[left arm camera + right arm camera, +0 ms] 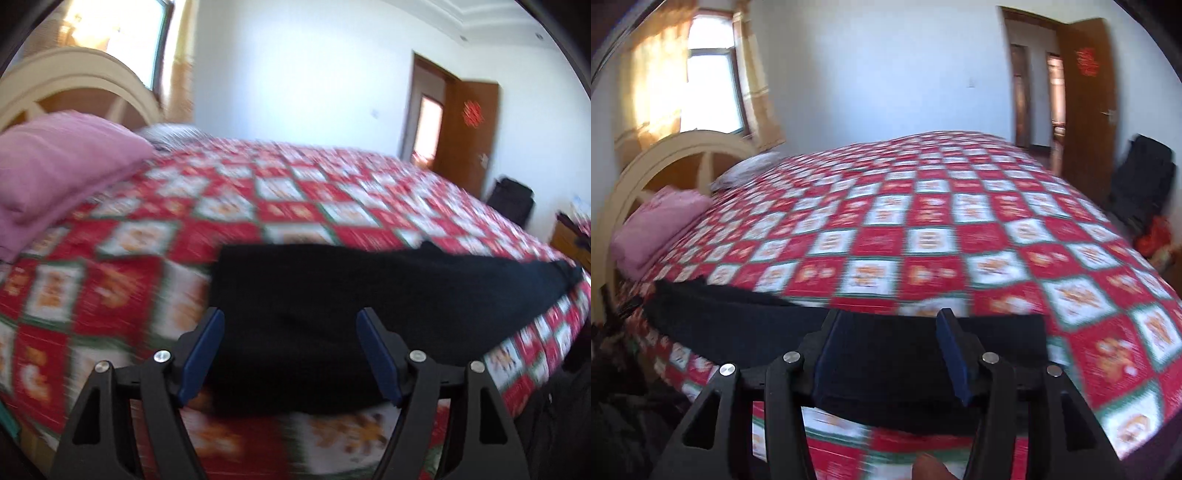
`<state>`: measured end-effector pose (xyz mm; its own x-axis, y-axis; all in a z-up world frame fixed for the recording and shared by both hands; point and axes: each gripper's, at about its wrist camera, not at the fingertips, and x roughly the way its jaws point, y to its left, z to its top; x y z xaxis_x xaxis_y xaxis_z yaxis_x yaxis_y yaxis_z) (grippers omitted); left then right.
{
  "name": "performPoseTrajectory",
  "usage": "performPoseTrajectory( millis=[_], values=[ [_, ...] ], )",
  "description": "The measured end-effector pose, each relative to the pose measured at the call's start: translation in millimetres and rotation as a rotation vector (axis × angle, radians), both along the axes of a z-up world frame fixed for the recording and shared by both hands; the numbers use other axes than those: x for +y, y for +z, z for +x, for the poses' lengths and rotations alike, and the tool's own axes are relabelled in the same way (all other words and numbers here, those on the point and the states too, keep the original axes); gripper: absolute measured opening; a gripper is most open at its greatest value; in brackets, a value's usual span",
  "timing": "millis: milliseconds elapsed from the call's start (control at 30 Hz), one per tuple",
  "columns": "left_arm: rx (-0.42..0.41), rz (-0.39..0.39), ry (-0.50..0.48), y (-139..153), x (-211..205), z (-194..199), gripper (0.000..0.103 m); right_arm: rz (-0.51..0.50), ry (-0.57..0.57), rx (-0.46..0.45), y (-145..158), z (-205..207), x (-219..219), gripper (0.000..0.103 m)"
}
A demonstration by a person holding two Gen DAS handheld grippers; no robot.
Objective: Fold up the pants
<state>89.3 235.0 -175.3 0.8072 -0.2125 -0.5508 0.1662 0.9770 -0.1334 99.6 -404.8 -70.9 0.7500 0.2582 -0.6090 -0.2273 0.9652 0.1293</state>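
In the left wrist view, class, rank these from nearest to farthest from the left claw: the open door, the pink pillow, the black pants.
1. Black pants: lying on the bed directly ahead of the left claw.
2. Pink pillow: farther up the bed, at left.
3. Open door: across the room, far right.

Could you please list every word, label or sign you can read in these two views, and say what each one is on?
None can be read.
Red decoration on the brown door: too blurred to tell any characters.
Squares on the red and white bedspread: orange figures, blurred, no legible text.
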Motion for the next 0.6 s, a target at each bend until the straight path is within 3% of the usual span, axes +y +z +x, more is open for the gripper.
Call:
performPoseTrajectory(
  millis=[67, 133, 200, 267, 400, 600],
  values=[
    [0.034, 0.026, -0.05, -13, -16, -2, 0.077, 0.001, 0.099, 0.023, -5, 17, 45, 0.054],
    [0.009, 0.119, -0.062, -17, -30, -12, 0.082, 0.01, 0.18, 0.049, -13, 35, 90, 0.054],
    [0.012, 0.159, -0.087, -18, -38, -17, 0.083, 0.017, 0.255, 0.081, -21, 52, 135, 0.054],
    [0.034, 0.118, -0.135, -17, -41, -18, 0.084, -0.003, 0.337, 0.119, -32, 71, 187, 0.054],
    [0.017, 0.11, -0.123, -22, -45, -19, 0.085, -0.001, 0.473, 0.166, -51, 109, 282, 0.054],
    [-0.001, 0.038, -0.122, -25, -41, -24, 0.087, 0.078, 0.5, 0.251, -81, 164, 362, 0.054]
  ],
)
